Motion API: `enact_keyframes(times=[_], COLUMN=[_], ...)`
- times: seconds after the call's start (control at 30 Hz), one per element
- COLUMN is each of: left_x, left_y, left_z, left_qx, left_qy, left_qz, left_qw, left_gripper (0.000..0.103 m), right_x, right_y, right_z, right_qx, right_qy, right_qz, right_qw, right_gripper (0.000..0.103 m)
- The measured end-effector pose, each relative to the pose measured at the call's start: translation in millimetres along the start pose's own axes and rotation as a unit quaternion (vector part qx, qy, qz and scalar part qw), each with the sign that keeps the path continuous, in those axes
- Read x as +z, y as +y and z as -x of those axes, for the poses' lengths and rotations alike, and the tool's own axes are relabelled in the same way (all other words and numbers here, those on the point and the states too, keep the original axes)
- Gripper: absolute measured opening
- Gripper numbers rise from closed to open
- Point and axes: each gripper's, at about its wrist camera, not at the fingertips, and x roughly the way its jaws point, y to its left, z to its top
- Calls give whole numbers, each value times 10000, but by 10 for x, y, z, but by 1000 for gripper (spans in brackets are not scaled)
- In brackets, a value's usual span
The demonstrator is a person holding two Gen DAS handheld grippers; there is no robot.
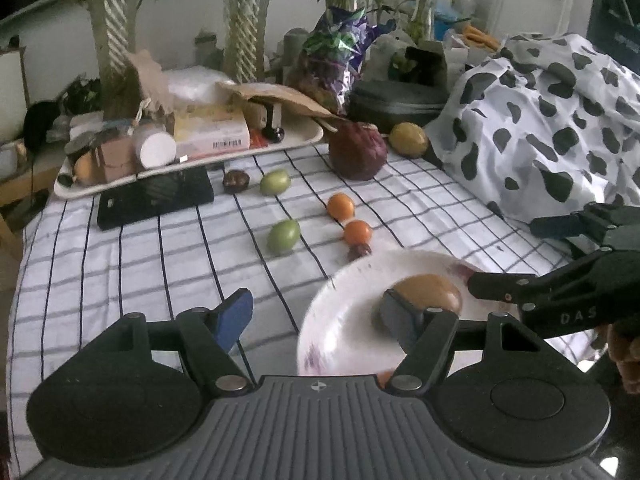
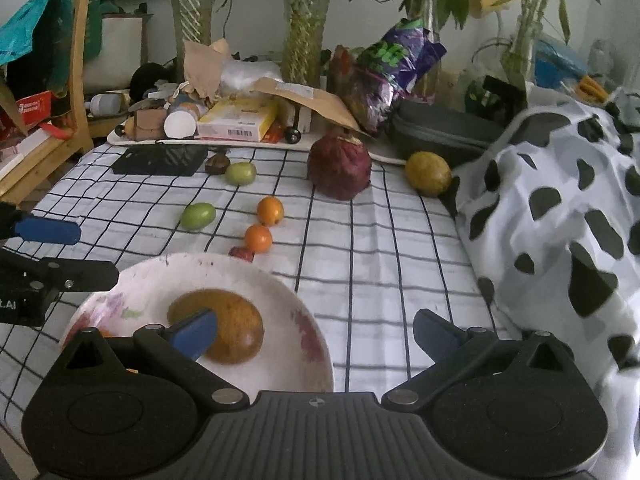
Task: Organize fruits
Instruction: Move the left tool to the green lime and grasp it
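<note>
A white flowered plate [image 1: 348,320] [image 2: 288,320] sits on the checked cloth and holds a brown-yellow fruit [image 1: 432,292] [image 2: 236,328]. On the cloth lie two green fruits [image 1: 283,236] [image 2: 197,216], two oranges [image 1: 357,232] [image 2: 258,238], a small dark red fruit [image 1: 358,252] [image 2: 242,253], a dark brown fruit [image 1: 236,181], a large purple-red fruit [image 1: 357,151] [image 2: 339,168] and a yellow fruit [image 1: 408,140] [image 2: 428,173]. My left gripper [image 1: 320,312] is open and empty at the plate's left. My right gripper [image 2: 316,328] is open and empty over the plate's right edge.
A cluttered white tray [image 1: 280,144] [image 2: 256,142] with boxes stands at the back. A black flat box [image 1: 156,196] [image 2: 160,160] lies before it. Spotted black-and-white fabric [image 1: 560,128] [image 2: 560,208] is heaped on the right. Plant vases [image 2: 304,20] line the back wall.
</note>
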Motion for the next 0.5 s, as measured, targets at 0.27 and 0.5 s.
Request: enact_keyframes(times=[0.27, 0.5], left_x=[135, 216], left_y=[91, 138], left_z=[-172, -318], left_qx=[4, 19], left_qy=[-139, -28], left_qz=[-97, -231], left_qw=[9999, 9997], left_gripper=[70, 70], right_x=[164, 256], right_y=[36, -14], right_z=[-183, -325], right_qx=[101, 201], right_qy=[-152, -125], right_qz=[122, 111], right_qw=[9998, 9997], right_gripper=[103, 103])
